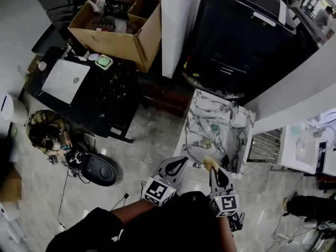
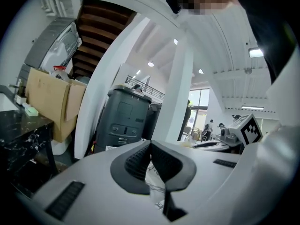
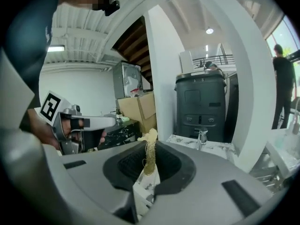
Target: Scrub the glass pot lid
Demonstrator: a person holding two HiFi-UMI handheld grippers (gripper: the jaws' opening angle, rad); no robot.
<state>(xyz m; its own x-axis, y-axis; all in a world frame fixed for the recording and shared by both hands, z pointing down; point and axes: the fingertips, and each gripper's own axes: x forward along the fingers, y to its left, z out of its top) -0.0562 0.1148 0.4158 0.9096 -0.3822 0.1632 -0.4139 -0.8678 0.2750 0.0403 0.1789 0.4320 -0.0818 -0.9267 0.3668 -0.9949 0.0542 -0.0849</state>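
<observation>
Right gripper (image 3: 150, 146) is clamped on yellow scrubbing pad (image 3: 151, 137), held ready for scrubbing | left gripper (image 2: 150, 144) jaws are pressed together, nothing held, presumably kept free to steady lid | glass pot lid (image 1: 203, 140) is judged to lie in marble sink (image 1: 197, 101), 12 o'clock of both grippers, untouched.

The glass pot lid (image 1: 205, 142) lies flat in the marble sink (image 1: 195, 105), right of centre. A yellowish, fibrous scrub pad (image 3: 150, 151) stands upright at bottom centre, pinched in the right gripper (image 3: 151, 144).
</observation>
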